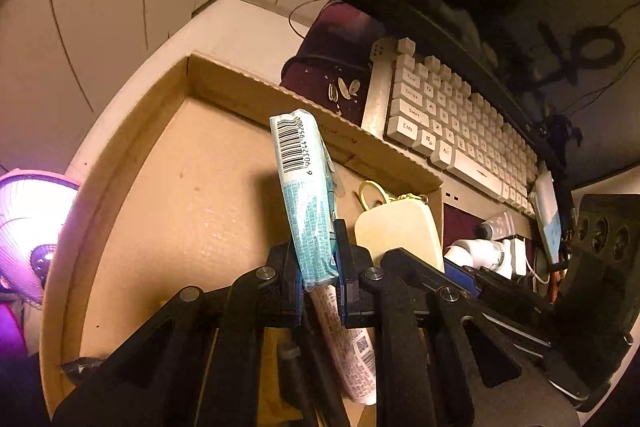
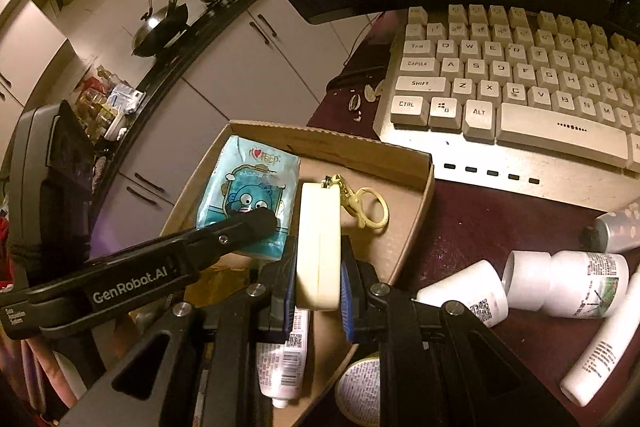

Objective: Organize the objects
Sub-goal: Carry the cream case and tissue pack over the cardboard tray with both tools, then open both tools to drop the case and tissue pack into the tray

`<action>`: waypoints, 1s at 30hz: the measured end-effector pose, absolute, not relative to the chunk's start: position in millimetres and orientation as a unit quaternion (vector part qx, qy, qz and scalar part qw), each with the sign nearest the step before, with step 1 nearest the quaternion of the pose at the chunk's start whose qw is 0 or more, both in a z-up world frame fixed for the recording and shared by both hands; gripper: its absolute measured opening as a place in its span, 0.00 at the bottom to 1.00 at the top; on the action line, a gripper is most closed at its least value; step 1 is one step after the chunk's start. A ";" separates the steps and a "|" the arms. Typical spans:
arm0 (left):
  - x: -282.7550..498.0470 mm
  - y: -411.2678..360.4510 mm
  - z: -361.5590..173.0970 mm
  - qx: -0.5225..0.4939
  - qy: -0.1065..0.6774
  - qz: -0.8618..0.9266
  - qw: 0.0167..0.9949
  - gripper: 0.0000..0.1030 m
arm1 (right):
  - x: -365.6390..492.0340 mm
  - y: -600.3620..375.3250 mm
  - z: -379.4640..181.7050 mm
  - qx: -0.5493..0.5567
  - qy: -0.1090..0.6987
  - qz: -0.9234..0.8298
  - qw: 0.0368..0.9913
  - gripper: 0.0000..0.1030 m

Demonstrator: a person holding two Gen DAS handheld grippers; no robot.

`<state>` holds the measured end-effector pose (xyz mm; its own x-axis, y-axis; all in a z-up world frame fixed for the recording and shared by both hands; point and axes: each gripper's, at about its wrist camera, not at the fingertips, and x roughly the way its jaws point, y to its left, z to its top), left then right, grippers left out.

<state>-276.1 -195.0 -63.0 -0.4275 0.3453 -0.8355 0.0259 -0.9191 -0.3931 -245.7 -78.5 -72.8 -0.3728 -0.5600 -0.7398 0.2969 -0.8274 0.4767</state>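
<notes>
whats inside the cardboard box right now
In the box: a tube lying on the floor, plus a tissue pack and a cream case with a yellow clasp, both held in the jaws. The grippers hide the near floor.

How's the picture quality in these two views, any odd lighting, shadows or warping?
Left wrist view: dim amber light, a purple glare on the fan at the left edge, a dark shadow beside the pale blue tissue pack. Right wrist view: same warm cast, fisheye bends the white keyboard and cupboards; corners go black.
</notes>
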 end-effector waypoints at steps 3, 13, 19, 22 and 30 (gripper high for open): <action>-277.5 -195.4 -65.9 -0.527 -0.180 0.825 0.097 0.11 | -246.8 -80.9 -73.7 0.495 -0.131 -0.819 0.260 0.16; -276.2 -209.3 -69.9 -0.522 -0.185 0.829 0.070 0.41 | -247.7 -83.3 -76.8 0.490 -0.123 -0.827 0.248 0.18; -263.1 -221.3 -59.9 -0.508 -0.187 0.840 0.042 0.41 | -241.2 -82.1 -63.8 0.464 -0.096 -0.850 0.231 0.28; -247.3 -224.5 -49.6 -0.491 -0.185 0.851 0.024 0.41 | -234.7 -75.8 -54.6 0.450 -0.091 -0.860 0.225 0.38; -150.0 -193.8 -2.0 -0.398 -0.178 0.899 0.049 0.44 | -181.9 -36.4 -24.8 0.418 -0.086 -0.868 0.253 0.43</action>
